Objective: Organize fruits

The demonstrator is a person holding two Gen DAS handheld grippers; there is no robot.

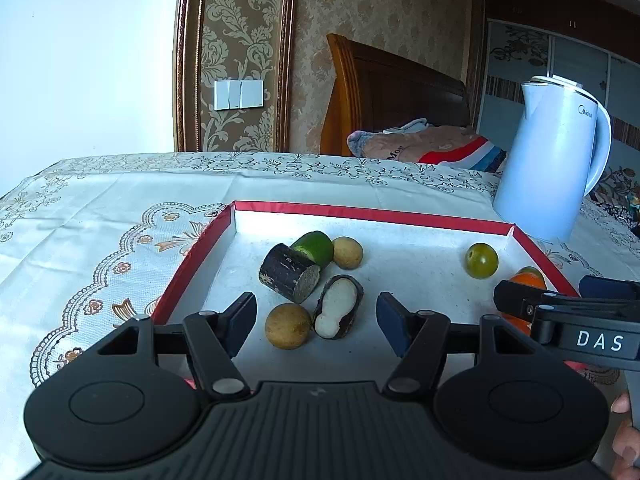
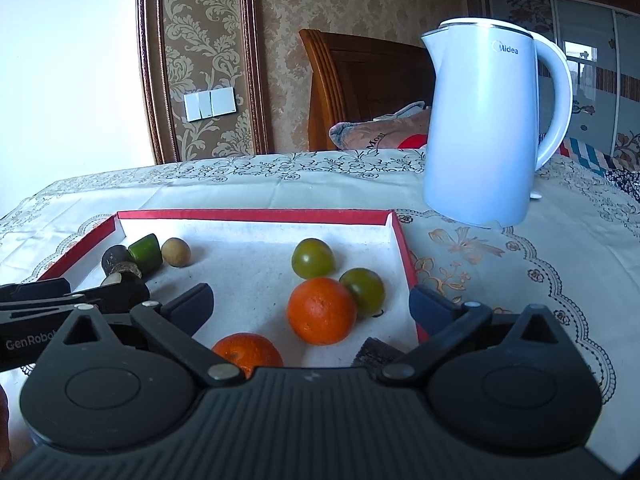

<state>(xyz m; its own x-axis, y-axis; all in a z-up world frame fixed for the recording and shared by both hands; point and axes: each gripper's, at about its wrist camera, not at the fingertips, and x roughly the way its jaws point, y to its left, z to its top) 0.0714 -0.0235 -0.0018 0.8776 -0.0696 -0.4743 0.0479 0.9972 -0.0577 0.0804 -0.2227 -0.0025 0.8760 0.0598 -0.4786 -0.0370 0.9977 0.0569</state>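
A red-rimmed white tray [image 1: 360, 212] [image 2: 256, 215] lies on the tablecloth and holds the fruit. My left gripper [image 1: 316, 312] is open over its near left part. A tan round fruit [image 1: 288, 326] and a dark-skinned piece with white flesh [image 1: 338, 306] lie between its fingers, untouched. Behind them are a dark cane piece [image 1: 290, 272], a green piece [image 1: 316, 246] and another tan fruit [image 1: 347, 253]. My right gripper [image 2: 314, 306] is wide open around an orange [image 2: 322, 310] without touching it. A second orange [image 2: 248, 352] and two green tomatoes [image 2: 313, 258] [image 2: 362, 291] lie close by.
A white electric kettle [image 1: 552, 160] [image 2: 488, 128] stands just beyond the tray's far right corner. A small dark piece [image 2: 376, 354] lies by the right finger. A hand [image 1: 624, 432] shows at the right edge. A wooden headboard and pillow are behind the table.
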